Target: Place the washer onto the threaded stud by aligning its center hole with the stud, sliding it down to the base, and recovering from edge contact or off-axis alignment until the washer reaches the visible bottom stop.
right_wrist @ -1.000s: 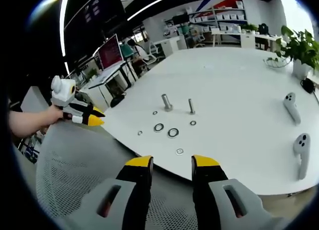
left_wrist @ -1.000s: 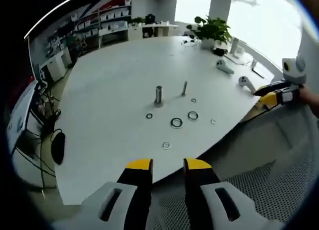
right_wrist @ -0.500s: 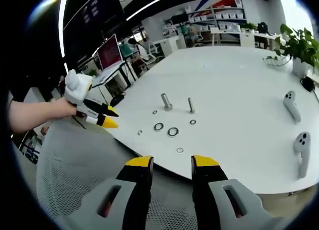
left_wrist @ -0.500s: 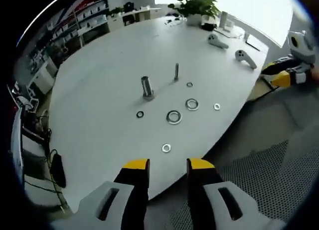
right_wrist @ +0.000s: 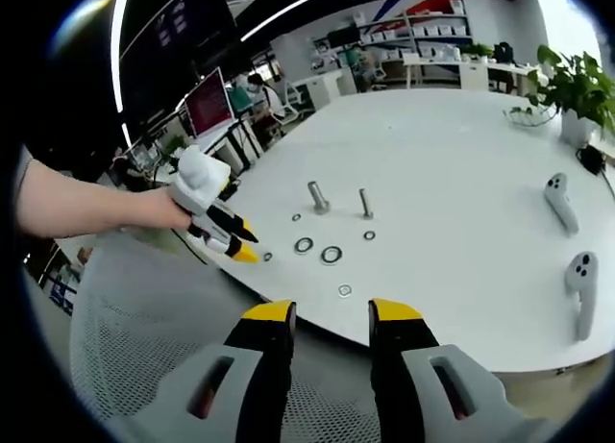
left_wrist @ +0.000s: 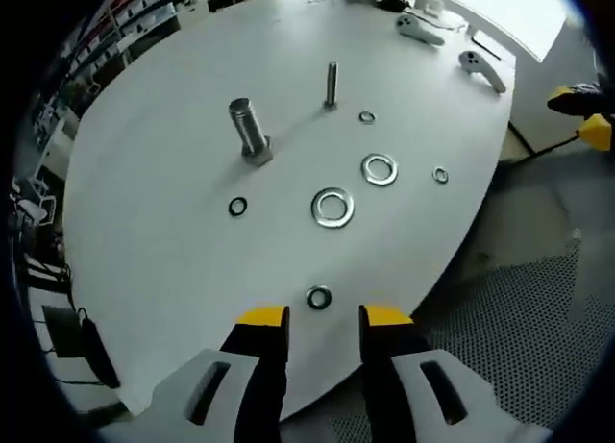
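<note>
Left gripper view: left gripper (left_wrist: 322,317) jaws spread, empty, above the table (left_wrist: 154,212) edge.
Washer (left_wrist: 319,297): flat on the table, just ahead of the jaw tips.
Threaded stud (left_wrist: 331,85): upright, far ahead, well apart.
Right gripper (right_wrist: 332,317): jaws spread, empty, off the table.

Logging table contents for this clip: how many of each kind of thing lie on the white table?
Washers: 6
Studs: 2
Controllers: 2
Total: 10
</note>
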A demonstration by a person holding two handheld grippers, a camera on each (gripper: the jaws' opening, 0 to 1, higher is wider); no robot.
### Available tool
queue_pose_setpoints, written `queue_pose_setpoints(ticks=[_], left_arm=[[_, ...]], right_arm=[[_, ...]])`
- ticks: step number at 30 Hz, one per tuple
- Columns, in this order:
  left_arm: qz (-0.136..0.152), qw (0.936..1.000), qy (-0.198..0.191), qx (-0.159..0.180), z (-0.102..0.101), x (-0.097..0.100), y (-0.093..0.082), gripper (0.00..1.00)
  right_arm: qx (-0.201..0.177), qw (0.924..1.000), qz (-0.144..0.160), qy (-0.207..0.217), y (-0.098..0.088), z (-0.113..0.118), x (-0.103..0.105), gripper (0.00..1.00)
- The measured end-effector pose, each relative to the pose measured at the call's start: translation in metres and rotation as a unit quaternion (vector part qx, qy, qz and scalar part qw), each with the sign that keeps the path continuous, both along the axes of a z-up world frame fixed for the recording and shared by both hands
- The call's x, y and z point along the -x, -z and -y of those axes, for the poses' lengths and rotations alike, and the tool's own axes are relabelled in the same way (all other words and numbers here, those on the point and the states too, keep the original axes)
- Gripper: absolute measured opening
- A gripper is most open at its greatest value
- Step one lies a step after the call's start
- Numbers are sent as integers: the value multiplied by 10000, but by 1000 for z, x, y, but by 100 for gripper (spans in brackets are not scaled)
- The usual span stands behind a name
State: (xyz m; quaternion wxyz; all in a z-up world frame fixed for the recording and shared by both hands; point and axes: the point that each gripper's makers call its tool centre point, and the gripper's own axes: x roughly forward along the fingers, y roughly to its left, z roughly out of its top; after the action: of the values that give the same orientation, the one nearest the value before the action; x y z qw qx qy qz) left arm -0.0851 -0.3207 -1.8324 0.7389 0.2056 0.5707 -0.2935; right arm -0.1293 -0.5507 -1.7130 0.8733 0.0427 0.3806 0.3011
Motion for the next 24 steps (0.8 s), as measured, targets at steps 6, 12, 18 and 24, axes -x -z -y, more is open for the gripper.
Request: queue_pose_setpoints(ticks=[6, 12, 18, 24], left_arm=[[-134, 9998, 46, -108, 2, -2, 12, 27], [-171, 9992, 232, -288, 2, -10, 20, 20], [-286, 9951, 708, -626, 5, -7, 20, 23], [-382, 9941, 777, -658, 7, -7, 20, 23]], right_arm=[[-7, 10000, 15, -31, 0, -1, 0, 32], [-13, 10000, 14, 57, 0, 1, -1, 32], [-12, 10000, 20, 69, 0, 2, -2, 32], [-14, 10000, 32, 61, -1, 2, -2, 32]])
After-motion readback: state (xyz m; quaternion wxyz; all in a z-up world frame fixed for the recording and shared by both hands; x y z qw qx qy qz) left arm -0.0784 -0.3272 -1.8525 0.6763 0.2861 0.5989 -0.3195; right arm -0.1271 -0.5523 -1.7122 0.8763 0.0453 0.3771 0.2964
